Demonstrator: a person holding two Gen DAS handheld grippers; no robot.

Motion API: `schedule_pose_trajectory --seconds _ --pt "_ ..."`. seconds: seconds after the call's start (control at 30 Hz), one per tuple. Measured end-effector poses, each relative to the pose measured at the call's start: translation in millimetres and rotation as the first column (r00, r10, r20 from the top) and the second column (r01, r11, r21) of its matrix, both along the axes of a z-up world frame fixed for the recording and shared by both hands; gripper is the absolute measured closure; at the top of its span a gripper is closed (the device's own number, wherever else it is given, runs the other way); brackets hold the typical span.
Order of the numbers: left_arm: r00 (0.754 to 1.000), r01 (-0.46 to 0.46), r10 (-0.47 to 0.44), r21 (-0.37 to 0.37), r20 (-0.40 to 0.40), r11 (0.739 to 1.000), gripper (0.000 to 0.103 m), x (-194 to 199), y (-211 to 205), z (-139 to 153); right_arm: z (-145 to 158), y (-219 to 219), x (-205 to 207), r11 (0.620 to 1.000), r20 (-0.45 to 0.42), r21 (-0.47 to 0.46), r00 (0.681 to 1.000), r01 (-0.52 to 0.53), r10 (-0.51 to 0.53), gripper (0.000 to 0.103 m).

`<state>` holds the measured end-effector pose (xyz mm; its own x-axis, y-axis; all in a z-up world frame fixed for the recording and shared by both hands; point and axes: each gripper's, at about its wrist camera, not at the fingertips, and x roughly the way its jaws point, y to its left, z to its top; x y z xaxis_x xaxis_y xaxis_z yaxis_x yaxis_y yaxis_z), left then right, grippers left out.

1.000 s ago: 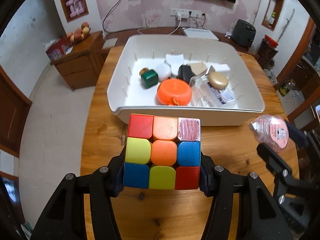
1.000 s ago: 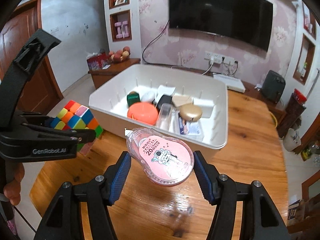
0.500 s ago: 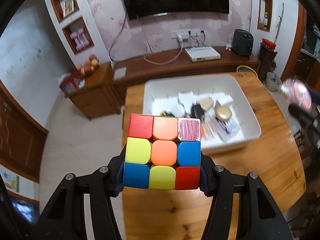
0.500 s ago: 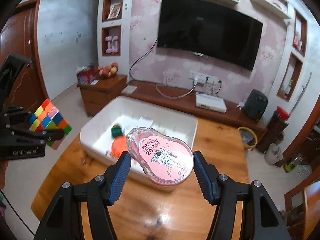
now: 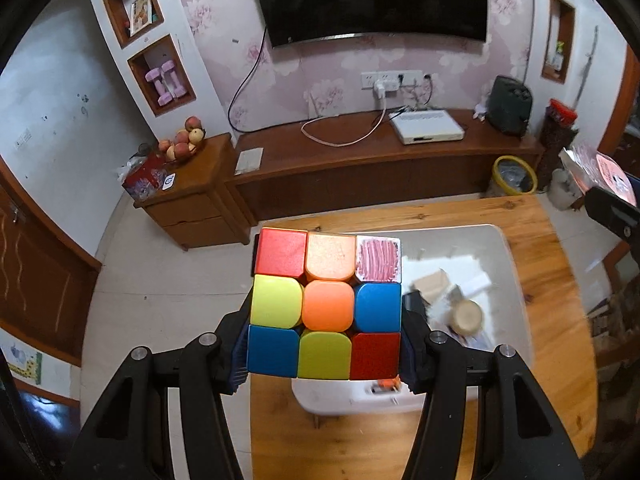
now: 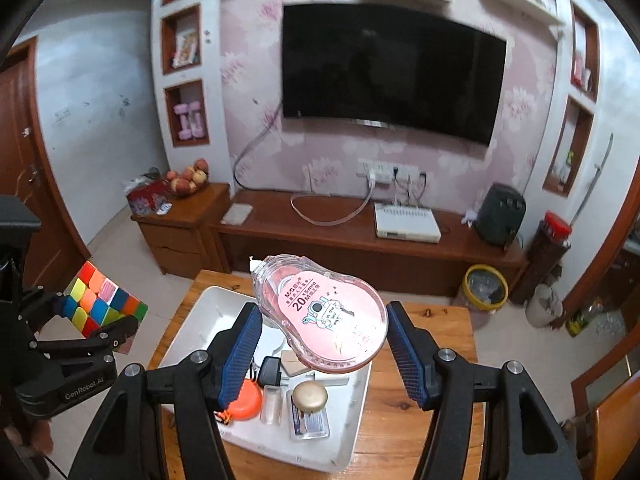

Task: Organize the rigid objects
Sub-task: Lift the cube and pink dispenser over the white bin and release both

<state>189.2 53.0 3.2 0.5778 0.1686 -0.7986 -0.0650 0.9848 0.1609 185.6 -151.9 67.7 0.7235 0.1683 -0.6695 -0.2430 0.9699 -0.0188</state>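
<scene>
Cube (image 5: 325,304) (multicoloured) sat clamped between the left gripper (image 5: 325,354) fingers. Correction tape (image 6: 325,316) was held between the right gripper (image 6: 322,354) fingers, white tray (image 6: 188,328) beyond and below them.

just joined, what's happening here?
A person holds a gripper in each hand, both raised high above the white bin on the wooden table. The left gripper clamps a puzzle cube; the right gripper clamps a pink correction tape. Neither item is in the bin yet.
</scene>
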Motion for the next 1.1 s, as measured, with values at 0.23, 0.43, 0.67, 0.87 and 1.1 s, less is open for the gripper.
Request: schedule_pose_trajectory --seconds 0.23,0.43,0.67,0.87,1.1 --pt "0.989 -0.062 0.059 -0.017 -0.138 0.998 0.043 63.5 3.4 -74.2 -73.8 17.2 68.4 0.998 -0.168 -0.049 0.985 0.028 -0.036 0.039" --pt "0.959 -0.124 0.104 -0.063 -0.263 0.990 0.043 95.0 5.2 -131.7 -148.9 30.1 100.9 0.996 -0.302 -0.086 0.952 0.020 -0.045 0.039" --pt "0.952 -0.127 0.105 -0.061 -0.286 0.990 0.043 110.5 -1.3 -154.3 -204.5 38.6 123.4 0.994 -0.404 -0.108 0.913 0.011 -0.054 0.039" --pt "0.943 -0.143 0.116 -0.064 -0.313 0.988 0.043 113.1 0.1 -165.9 -226.4 42.5 133.3 0.990 -0.445 -0.138 0.893 0.009 -0.070 0.039" --pt "0.932 -0.179 0.125 -0.132 -0.340 0.975 0.042 111.5 8.7 -170.5 -231.5 41.2 128.1 0.994 -0.474 -0.105 0.879 -0.007 -0.044 0.037"
